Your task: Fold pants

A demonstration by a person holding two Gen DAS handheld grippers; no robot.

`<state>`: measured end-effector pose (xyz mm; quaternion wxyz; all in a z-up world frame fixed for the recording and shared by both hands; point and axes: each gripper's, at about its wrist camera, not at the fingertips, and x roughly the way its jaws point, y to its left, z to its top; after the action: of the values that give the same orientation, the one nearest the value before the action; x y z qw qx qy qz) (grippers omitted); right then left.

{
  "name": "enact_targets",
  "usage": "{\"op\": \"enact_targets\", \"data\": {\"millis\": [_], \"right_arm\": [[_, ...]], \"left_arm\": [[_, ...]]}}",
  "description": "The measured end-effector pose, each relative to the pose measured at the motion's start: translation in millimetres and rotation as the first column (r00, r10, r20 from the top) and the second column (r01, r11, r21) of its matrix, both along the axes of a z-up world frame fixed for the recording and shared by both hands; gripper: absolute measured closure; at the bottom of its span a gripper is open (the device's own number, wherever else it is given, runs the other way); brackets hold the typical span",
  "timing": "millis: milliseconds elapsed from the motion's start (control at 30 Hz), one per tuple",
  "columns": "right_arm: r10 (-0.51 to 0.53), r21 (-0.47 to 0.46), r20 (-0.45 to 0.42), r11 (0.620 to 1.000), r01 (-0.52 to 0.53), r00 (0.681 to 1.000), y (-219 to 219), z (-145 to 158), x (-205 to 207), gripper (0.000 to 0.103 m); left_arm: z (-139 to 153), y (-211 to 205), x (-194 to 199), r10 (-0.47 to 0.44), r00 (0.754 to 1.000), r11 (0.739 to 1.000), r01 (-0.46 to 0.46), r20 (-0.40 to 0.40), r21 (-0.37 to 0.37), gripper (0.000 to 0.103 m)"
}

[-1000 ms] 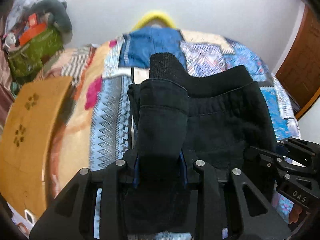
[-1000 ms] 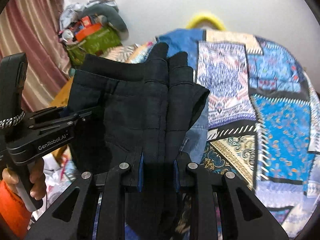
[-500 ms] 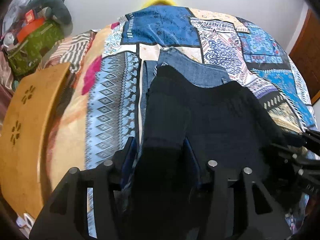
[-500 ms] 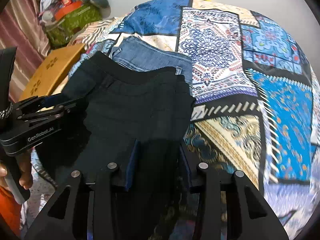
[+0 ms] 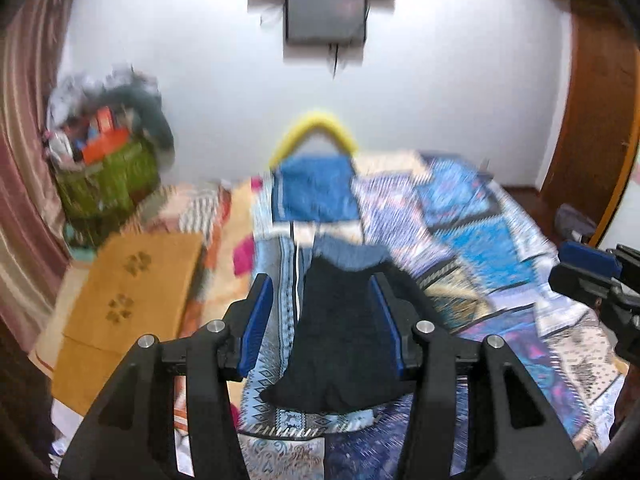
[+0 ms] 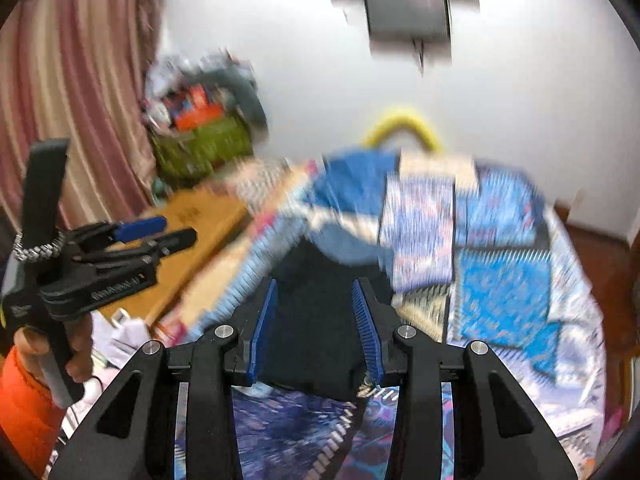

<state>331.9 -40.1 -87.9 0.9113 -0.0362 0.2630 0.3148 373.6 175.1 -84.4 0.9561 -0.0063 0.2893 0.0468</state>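
Both the left gripper (image 5: pixel 324 320) and right gripper (image 6: pixel 316 320) stand wide, holding nothing. The folded black pants (image 5: pixel 340 340) lie on the bed's patchwork quilt (image 5: pixel 500 248), partly over blue jeans (image 5: pixel 352 254). The fold appears complete; the next move is probably taking another garment.

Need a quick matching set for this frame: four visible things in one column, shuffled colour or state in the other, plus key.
Column 1:
1. black pants
2. left gripper
3. jeans
4. curved bar at the wall

Column 2:
A. yellow
B. open, holding nothing
C. blue denim, partly under the dark garment
D. lying folded on the patterned bedspread

Pairs: 1-D, 2-B, 3-C, 4-A

The right gripper is open too, above the same pants.
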Motion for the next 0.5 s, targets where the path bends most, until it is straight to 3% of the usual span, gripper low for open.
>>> {"op": "enact_targets", "data": {"millis": [167,300,367,500], "right_arm": [[0.007,0.099,0.155,0.995,-0.022,0.988,-22.5,52.2,-74.3,0.067],[0.005,0.128,0.257,0.991,-0.040,0.966,-35.2,72.7,-130.6,0.067],[-0.010,0.139,0.300,0.990,-0.034,0.954,-41.5,76.3,-154.0,0.067],[-0.046,0.177,0.346,0.984,-0.016,0.937,-55.4,78.0,-192.7,0.044]], "left_arm": [[62.3,-25.9,-87.2,-0.026,0.985,0.999,0.019,0.168,0.040,0.053],[97.4,-43.8,-159.1,-0.027,0.955,0.999,0.014,0.295,0.044,0.026],[105.5,-51.4,-186.6,-0.024,0.941,0.998,0.005,0.336,0.056,0.025],[114.3,-63.8,-235.6,-0.023,0.920,0.999,0.002,0.392,0.054,0.020]]}}
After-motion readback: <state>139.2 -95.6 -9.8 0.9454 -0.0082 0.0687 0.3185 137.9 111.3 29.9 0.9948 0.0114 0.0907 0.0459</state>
